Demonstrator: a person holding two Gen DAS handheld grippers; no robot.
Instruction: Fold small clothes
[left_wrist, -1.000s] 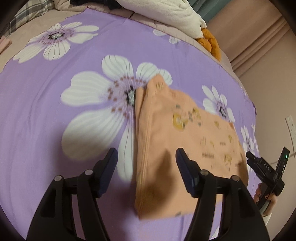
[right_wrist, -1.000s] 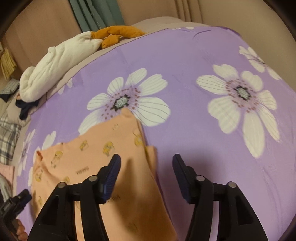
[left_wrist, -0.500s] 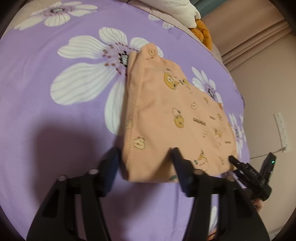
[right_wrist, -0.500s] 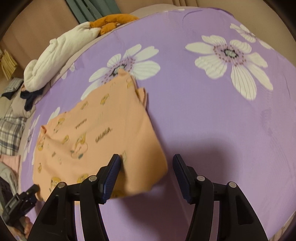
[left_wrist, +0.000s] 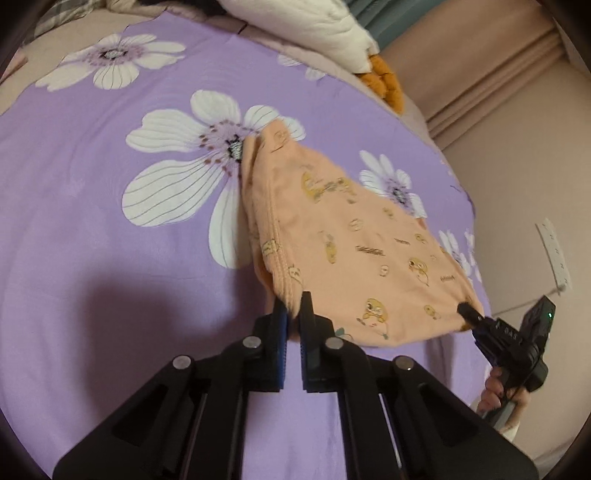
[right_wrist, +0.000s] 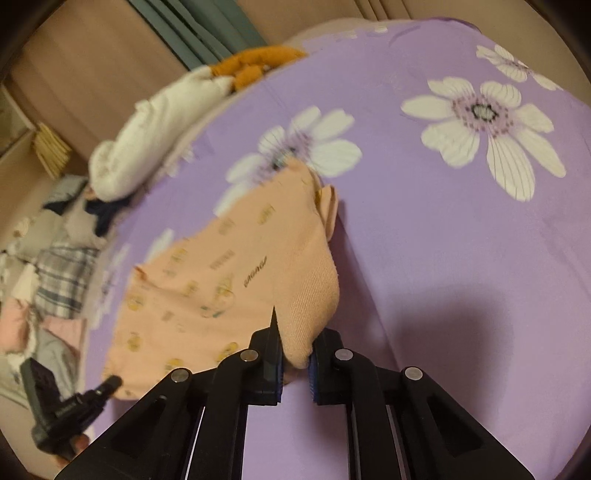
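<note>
Both hand-held grippers, left (left_wrist: 293, 308) and right (right_wrist: 295, 354), each pinch a near corner of the peach garment (left_wrist: 343, 240), which stretches toward twelve o'clock across the purple floral bed (left_wrist: 92, 221).

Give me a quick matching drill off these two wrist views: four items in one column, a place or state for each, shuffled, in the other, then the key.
Items
1. left gripper
2. peach garment
3. white bundle
4. plaid cloth

Place or state
A. far edge of the purple floral sheet, beside an orange plush
B. in the clutter pile off the sheet's side
C. shut on a near corner of the cloth
D. lifted at its near edge, pinched at both corners

Pairs: 1-C, 2-D, 3-A, 4-B
</note>
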